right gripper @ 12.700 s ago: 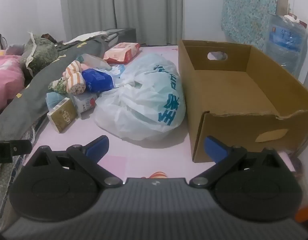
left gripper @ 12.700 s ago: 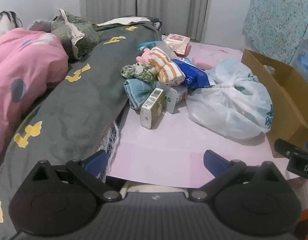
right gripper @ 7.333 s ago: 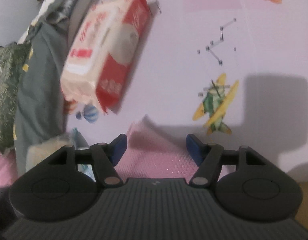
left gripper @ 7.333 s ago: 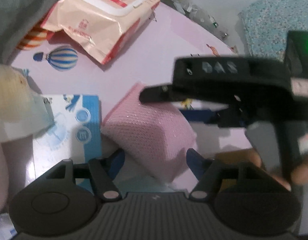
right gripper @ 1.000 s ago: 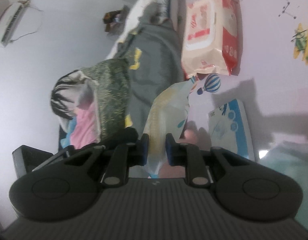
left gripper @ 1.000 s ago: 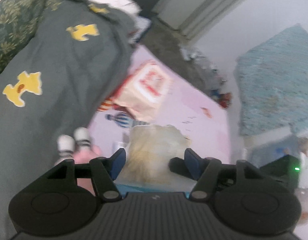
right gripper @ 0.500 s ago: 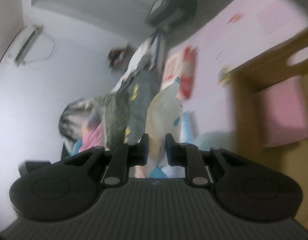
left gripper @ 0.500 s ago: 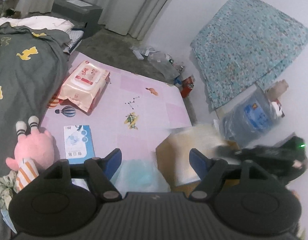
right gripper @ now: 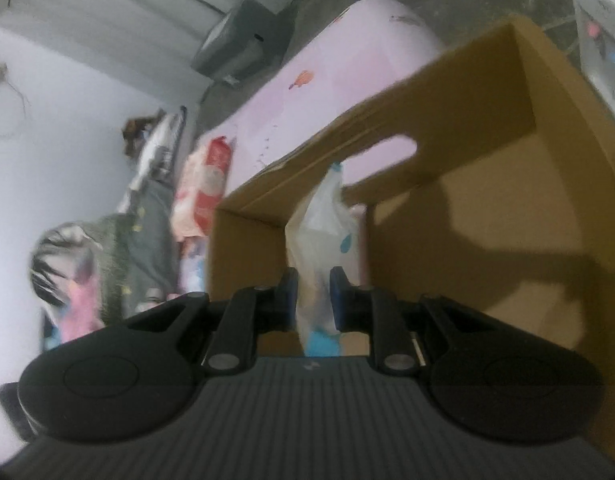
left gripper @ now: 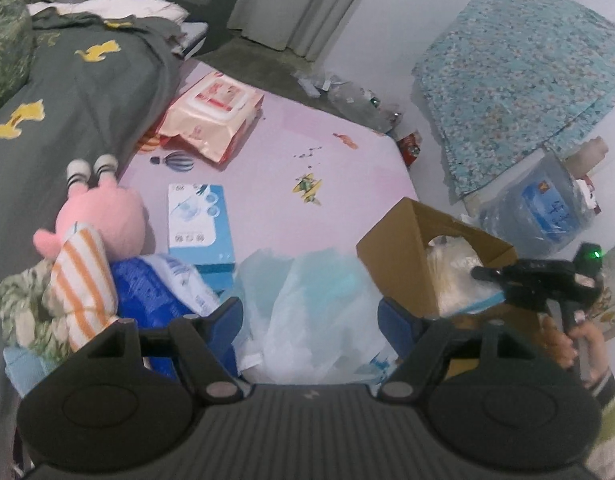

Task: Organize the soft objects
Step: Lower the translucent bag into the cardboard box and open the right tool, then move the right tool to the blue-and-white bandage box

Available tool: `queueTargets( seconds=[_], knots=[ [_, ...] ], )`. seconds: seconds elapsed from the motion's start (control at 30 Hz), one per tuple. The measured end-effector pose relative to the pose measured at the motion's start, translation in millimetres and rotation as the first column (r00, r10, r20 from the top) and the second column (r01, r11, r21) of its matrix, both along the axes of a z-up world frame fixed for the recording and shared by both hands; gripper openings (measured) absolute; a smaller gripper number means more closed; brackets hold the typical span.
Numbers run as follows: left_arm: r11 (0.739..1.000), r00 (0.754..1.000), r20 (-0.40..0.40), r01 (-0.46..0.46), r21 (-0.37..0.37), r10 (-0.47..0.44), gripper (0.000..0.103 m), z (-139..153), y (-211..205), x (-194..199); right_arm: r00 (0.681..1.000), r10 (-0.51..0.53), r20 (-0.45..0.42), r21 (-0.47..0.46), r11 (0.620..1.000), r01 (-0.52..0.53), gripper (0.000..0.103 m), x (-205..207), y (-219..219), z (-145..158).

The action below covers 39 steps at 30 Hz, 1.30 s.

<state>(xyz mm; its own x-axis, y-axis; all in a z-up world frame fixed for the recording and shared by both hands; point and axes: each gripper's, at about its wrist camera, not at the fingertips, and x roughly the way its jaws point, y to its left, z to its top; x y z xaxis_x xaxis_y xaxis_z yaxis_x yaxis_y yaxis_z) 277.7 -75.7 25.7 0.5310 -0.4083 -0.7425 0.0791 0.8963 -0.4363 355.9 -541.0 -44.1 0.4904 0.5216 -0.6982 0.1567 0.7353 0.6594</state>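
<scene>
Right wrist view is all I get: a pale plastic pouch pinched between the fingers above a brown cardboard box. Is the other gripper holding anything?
Observer: No. The left gripper is open with nothing gripped; a translucent white plastic bag lies below it on the pink mat.
Operator: What soft things remain outside?
Observer: A pink plush toy with an orange-striped cloth, beside the grey blanket.
Operator: Who holds the right gripper?
Observer: A bare hand by the brown cardboard box, the pale plastic pouch clamped.
</scene>
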Motion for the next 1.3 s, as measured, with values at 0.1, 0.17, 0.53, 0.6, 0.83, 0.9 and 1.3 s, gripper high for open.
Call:
queueTargets(
  seconds=[0.1, 0.17, 0.53, 0.6, 0.83, 0.9, 1.3],
  knots=[
    [1.000, 1.000, -0.008, -0.014, -0.002, 0.014, 0.075, -2.4, 4.6, -3.4, 0.999, 0.007, -0.035, -0.102, 0.995, -0.011, 0.023, 17.7, -1.7, -14.2],
    [1.000, 1.000, -0.007, -0.018, -0.002, 0.018, 0.075, -3.4, 8.5, -4.9, 0.999, -0.006, -0.046, -0.171, 0.985, -0.002, 0.030, 20.4, -4.0, -20.1],
    [0.999, 0.999, 0.011, -0.047, 0.017, 0.047, 0.075, -7.6, 19.9, -6.4, 0.997, -0.080, -0.002, -0.388, 0.919, 0.073, 0.043, 5.2, 0.5, -14.2],
    [0.998, 0.998, 0.021, -0.059, 0.022, 0.058, 0.075, -6.8, 23.8, -7.9, 0.997, -0.070, 0.029, -0.376, 0.923, 0.076, 0.043, -2.0, 5.0, -6.7],
    [0.994, 0.994, 0.045, -0.104, 0.022, 0.103, 0.075, -3.6, 43.2, -16.3, 0.989, -0.136, 0.064, -0.374, 0.915, 0.150, 0.043, -13.0, 8.0, 3.7],
    [0.993, 0.992, 0.055, -0.112, 0.044, 0.110, 0.075, -2.5, 48.5, -17.8, 0.987, -0.142, 0.078, -0.423, 0.892, 0.162, 0.043, -15.7, 8.6, 5.4],
    [0.987, 0.989, 0.037, -0.148, 0.054, 0.146, 0.075, -14.5, 67.8, -26.4, 0.990, -0.139, 0.000, -0.427, 0.895, 0.126, 0.045, -6.2, 26.3, -34.2]
  ],
)
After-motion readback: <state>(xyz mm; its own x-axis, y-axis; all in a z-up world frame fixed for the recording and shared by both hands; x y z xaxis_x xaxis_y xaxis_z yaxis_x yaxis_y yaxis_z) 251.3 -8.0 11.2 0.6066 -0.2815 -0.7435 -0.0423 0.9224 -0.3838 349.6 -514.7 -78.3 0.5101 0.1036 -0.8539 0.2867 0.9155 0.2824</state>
